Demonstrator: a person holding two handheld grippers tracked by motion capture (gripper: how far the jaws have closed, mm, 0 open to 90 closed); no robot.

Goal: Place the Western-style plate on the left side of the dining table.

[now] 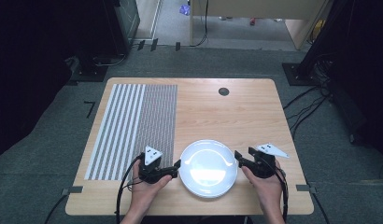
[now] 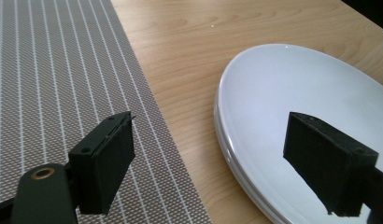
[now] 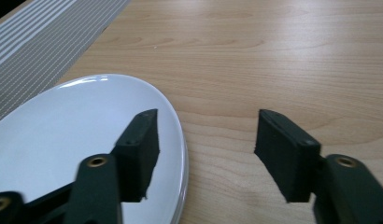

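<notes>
A white round plate [image 1: 208, 169] lies empty near the table's front edge, between my two hands. My left gripper [image 1: 176, 164] is open at the plate's left rim; in the left gripper view its jaws straddle that rim [image 2: 222, 135], one over the placemat, one over the plate [image 2: 273, 107]. My right gripper [image 1: 237, 157] is open at the plate's right rim. The right gripper view has one jaw over the plate [image 3: 63, 135] and the other over bare wood. Neither gripper holds anything.
A striped grey and white placemat [image 1: 133, 126] covers the left part of the wooden table [image 1: 222, 116]. A dark round grommet [image 1: 223, 91] sits near the far edge. Cables trail from both grippers off the front edge. Dark equipment and cables surround the table on the floor.
</notes>
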